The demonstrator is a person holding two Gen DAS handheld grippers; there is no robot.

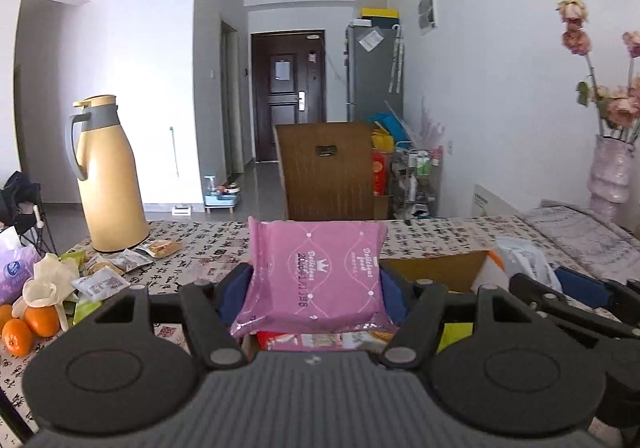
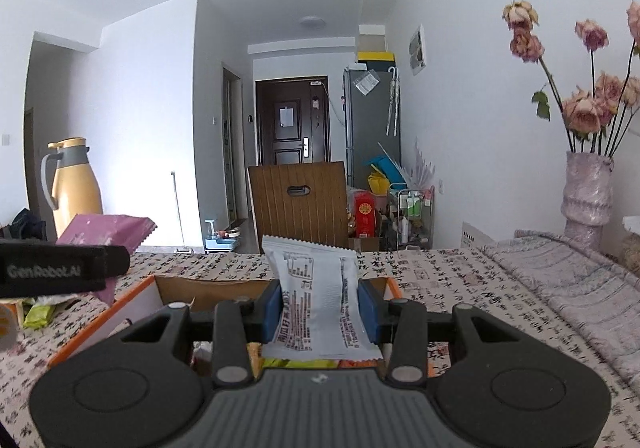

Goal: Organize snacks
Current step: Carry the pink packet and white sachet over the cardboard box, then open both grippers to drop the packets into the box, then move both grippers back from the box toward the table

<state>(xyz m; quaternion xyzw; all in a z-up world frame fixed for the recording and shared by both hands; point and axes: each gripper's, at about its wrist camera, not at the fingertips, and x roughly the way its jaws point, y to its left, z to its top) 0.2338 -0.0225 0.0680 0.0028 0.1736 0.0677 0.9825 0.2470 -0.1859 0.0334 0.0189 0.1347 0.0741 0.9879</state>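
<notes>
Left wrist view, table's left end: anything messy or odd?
Yes. Small snack packets lie scattered at mixed angles beside the yellow thermos jug, mixed with a crumpled cream glove and loose oranges. Nothing looks spilled or torn.

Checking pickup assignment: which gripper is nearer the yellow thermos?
Left. The left gripper, shut on the pink packet, sits between the yellow thermos and the right gripper, which holds the white packet over the cardboard box, farther right.
</notes>
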